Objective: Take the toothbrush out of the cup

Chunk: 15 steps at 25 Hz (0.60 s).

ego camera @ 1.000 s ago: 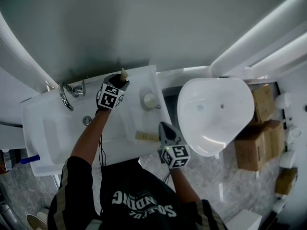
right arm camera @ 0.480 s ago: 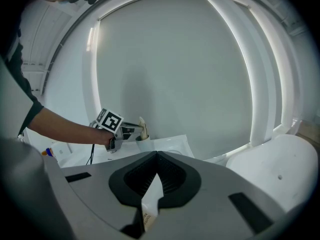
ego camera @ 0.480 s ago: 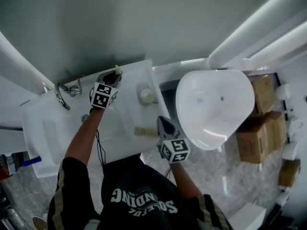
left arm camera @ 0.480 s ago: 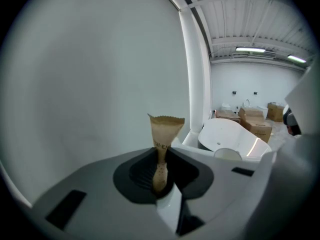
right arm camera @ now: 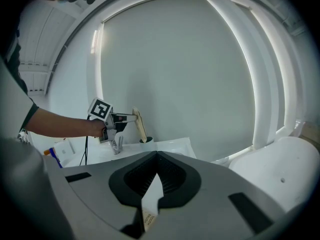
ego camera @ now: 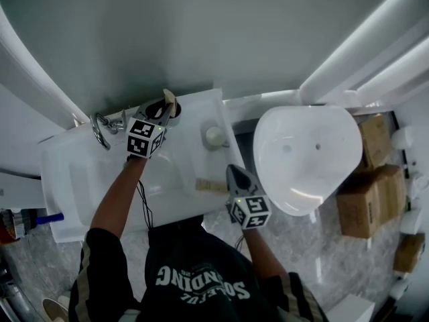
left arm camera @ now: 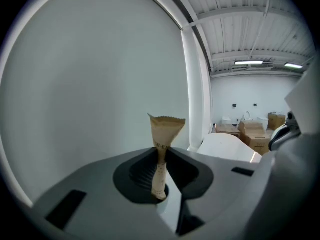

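Observation:
The toothbrush (ego camera: 169,102) is a tan paper-wrapped stick standing upright between the jaws of my left gripper (ego camera: 164,107), which is shut on it. In the left gripper view the toothbrush (left arm camera: 161,149) rises out of the left gripper (left arm camera: 161,153) with its crimped end on top. From the right gripper view the toothbrush (right arm camera: 140,125) hangs just above a small dark-rimmed cup (right arm camera: 145,140) at the back of the sink top. My right gripper (ego camera: 232,174) is at the sink's front right corner. The right gripper (right arm camera: 157,159) is shut on a second paper packet (right arm camera: 150,204).
A white sink (ego camera: 74,180) with a chrome faucet (ego camera: 100,129) lies below my left arm. A round white container (ego camera: 214,136) stands on its right rim. A white toilet (ego camera: 305,156) is to the right, with cardboard boxes (ego camera: 365,193) beyond it. A wall stands close behind.
My left gripper has closed on the wrapped toothbrush and lifted it upward from the cup. The right gripper has kept still.

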Motion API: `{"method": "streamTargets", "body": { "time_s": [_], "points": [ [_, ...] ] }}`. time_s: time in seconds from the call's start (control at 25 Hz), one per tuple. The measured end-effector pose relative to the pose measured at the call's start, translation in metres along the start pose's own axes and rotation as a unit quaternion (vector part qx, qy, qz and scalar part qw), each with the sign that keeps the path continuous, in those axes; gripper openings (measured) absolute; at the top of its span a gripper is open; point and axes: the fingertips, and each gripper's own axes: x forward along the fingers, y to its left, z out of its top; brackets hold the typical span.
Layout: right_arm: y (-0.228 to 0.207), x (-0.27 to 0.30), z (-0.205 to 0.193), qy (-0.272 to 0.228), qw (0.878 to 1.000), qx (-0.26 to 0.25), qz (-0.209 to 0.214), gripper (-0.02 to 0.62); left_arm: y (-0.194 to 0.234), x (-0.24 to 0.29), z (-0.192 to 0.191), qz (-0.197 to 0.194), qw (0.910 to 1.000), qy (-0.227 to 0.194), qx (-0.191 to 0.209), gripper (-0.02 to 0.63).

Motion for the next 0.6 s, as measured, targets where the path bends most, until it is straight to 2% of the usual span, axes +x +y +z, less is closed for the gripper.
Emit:
{"method": "streamTargets", "body": {
  "time_s": [0.32, 0.6],
  "points": [
    [0.014, -0.003, 0.000, -0.007, 1.000, -0.002, 0.018, -0.003, -0.011, -0.042, 0.036, -0.001, 0.9990, -0.041, 0.016, 0.057],
    [0.029, 0.000, -0.001, -0.009, 0.999, -0.007, 0.033, -0.003, -0.021, -0.068, 0.001, -0.004, 0.9998, -0.013, 0.013, 0.057]
  ]
}}
